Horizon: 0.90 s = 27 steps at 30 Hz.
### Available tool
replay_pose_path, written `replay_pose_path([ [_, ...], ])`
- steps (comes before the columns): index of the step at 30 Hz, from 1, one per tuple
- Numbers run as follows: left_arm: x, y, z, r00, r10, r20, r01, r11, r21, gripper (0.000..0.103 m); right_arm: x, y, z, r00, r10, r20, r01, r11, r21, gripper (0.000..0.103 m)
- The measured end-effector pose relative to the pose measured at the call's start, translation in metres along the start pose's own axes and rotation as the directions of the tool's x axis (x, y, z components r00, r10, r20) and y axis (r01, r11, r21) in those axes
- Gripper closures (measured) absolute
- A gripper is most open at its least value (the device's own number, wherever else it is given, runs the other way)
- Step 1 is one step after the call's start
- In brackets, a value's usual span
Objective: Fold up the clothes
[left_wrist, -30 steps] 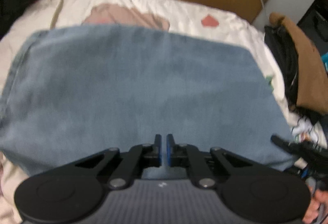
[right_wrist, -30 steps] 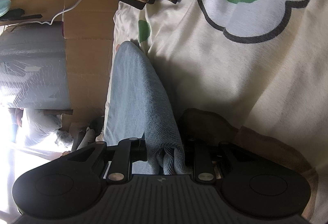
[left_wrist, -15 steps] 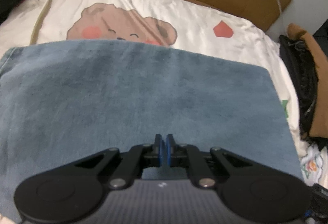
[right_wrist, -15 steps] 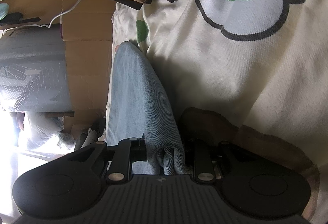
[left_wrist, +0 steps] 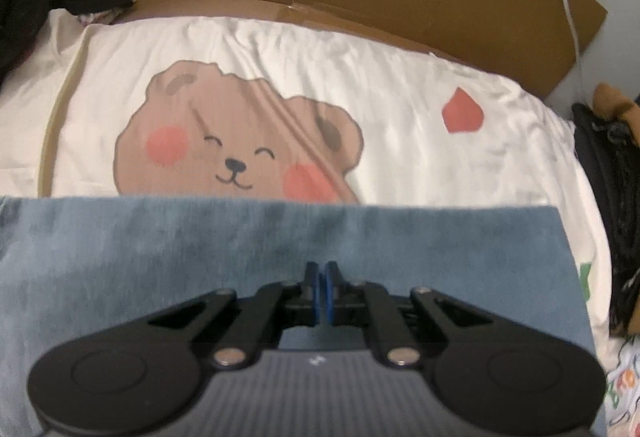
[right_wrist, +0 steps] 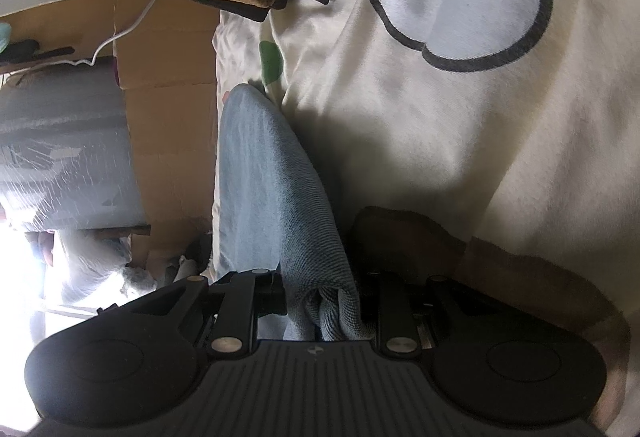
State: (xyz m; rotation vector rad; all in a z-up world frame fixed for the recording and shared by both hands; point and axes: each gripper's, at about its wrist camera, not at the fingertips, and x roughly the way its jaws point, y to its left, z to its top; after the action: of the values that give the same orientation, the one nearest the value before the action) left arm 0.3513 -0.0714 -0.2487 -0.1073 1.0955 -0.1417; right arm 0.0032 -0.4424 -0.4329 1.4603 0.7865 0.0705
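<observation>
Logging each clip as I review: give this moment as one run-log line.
step: folding jeans | left gripper: shut, over jeans | right gripper: shut on bunched jeans | surface: bear-print sheet

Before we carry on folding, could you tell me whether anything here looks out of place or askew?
Nothing stands out. The blue garment lies with a straight far edge on the bear-print sheet; the right gripper clamps a bunched fold of it.

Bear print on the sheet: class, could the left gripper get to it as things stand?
Probably yes. The bear print lies uncovered just beyond the far edge of the blue denim garment, nothing between. The left gripper is shut, seemingly empty.
</observation>
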Motion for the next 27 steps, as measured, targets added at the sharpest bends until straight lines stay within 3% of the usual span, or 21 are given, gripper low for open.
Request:
replay_pose_path([
  [10, 0.013, 0.010, 0.021, 1.000, -0.024, -0.010, 0.023, 0.996, -0.084, 0.097, -0.003, 0.010, -0.005, 0.998, -0.023, 0.052, 0.024, 0.999, -0.032, 0.080],
  [16, 0.028, 0.029, 0.015, 0.996, -0.085, -0.006, 0.083, 0.982, -0.171, 0.100, -0.006, 0.019, -0.011, 0.993, -0.059, 0.103, 0.068, 0.994, -0.085, 0.080],
  [22, 0.013, 0.016, 0.015, 0.999, -0.029, -0.027, 0.027, 0.996, -0.080, 0.100, -0.011, 0.025, -0.014, 0.988, -0.071, 0.140, 0.087, 0.990, -0.113, 0.079],
  [27, -0.018, 0.024, 0.004, 1.000, -0.024, -0.003, 0.024, 0.998, -0.052, 0.094, -0.014, 0.028, -0.015, 0.983, -0.080, 0.165, 0.102, 0.987, -0.128, 0.079],
])
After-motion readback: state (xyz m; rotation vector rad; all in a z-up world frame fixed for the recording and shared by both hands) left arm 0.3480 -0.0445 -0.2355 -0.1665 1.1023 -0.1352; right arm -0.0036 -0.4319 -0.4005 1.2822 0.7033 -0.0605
